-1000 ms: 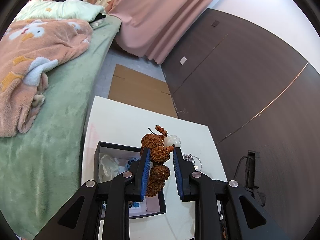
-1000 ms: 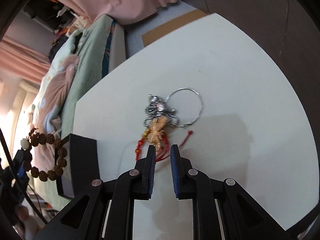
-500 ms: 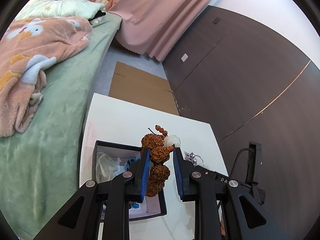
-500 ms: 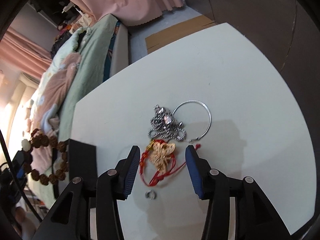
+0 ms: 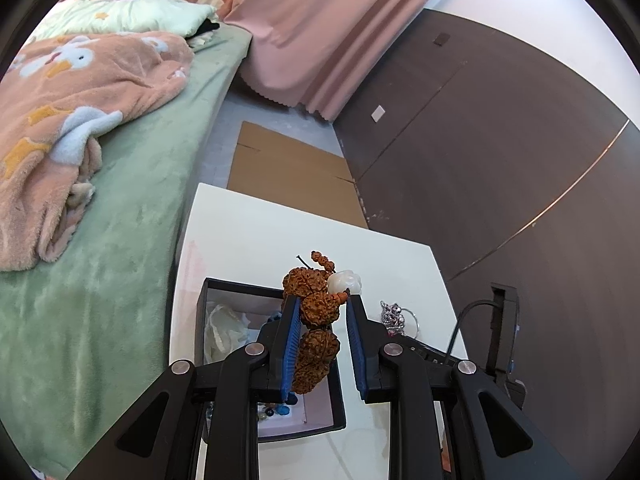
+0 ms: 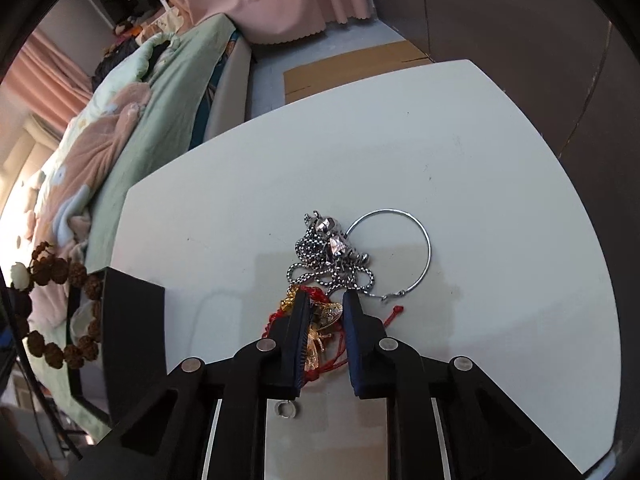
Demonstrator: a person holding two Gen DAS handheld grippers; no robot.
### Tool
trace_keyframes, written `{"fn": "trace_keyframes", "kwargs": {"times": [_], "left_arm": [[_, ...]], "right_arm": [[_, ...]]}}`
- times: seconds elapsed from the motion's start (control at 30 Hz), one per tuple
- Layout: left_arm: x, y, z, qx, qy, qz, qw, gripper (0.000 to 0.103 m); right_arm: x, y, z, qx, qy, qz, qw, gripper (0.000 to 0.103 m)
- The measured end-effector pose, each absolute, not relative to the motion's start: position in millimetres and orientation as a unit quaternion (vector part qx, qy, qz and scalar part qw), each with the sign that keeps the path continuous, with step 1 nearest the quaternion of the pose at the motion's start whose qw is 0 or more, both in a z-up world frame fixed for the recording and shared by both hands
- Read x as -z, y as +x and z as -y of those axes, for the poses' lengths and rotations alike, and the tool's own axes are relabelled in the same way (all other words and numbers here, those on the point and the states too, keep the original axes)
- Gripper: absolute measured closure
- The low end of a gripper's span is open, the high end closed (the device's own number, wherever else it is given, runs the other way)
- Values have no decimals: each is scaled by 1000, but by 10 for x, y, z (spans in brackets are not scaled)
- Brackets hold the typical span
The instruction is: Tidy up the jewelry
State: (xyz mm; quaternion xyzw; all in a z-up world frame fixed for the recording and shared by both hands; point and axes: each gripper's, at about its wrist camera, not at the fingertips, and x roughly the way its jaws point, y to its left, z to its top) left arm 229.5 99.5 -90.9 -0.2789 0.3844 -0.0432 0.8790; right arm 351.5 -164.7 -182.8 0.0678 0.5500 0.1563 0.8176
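While left hand-held gripper clamps bead bracelet | right hand-held gripper parted, straddling gold pendant

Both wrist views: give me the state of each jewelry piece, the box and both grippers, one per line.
Bead bracelet: held up over the box.
Box: open.
Left gripper: shut on bead bracelet.
Right gripper: jaws around gold charm, closure unclear.
Gold charm: on table.
Chain: heaped on table.
Bangle: flat on table.

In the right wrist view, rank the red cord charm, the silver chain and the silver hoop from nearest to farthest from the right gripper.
1. Red cord charm: lies between the fingers of the right gripper.
2. Silver chain: just beyond the fingertips.
3. Silver hoop: farther out, to the right of the chain.
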Motion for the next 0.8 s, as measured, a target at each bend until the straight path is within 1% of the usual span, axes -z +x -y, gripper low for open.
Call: {"fn": "trace_keyframes", "kwargs": {"times": [0.2, 0.4, 0.47, 0.53, 0.63, 0.67, 0.8], "left_arm": [[894, 2276, -1043, 38, -282, -382, 879, 79], [885, 2249, -1103, 36, -295, -376, 877, 79], [886, 2253, -1129, 36, -300, -376, 876, 73], [899, 2252, -1160, 36, -310, -376, 872, 62], [892, 2238, -1211, 32, -324, -371, 870, 53], [881, 2229, -1223, 28, -325, -367, 871, 52], [845, 2205, -1258, 15, -326, -356, 876, 41]], "right_arm": [[1642, 3397, 1690, -179, 88, -523, 829, 86], [1301, 3211, 1687, -217, 115, -459, 854, 86], [1176, 3150, 1676, -230, 119, -428, 866, 86], [1119, 3132, 1642, -240, 125, -414, 869, 86], [1067, 3110, 1588, -263, 137, -403, 866, 86], [1056, 3093, 1565, -273, 141, -402, 863, 86], [1023, 3041, 1446, -315, 158, -403, 845, 86]]}}
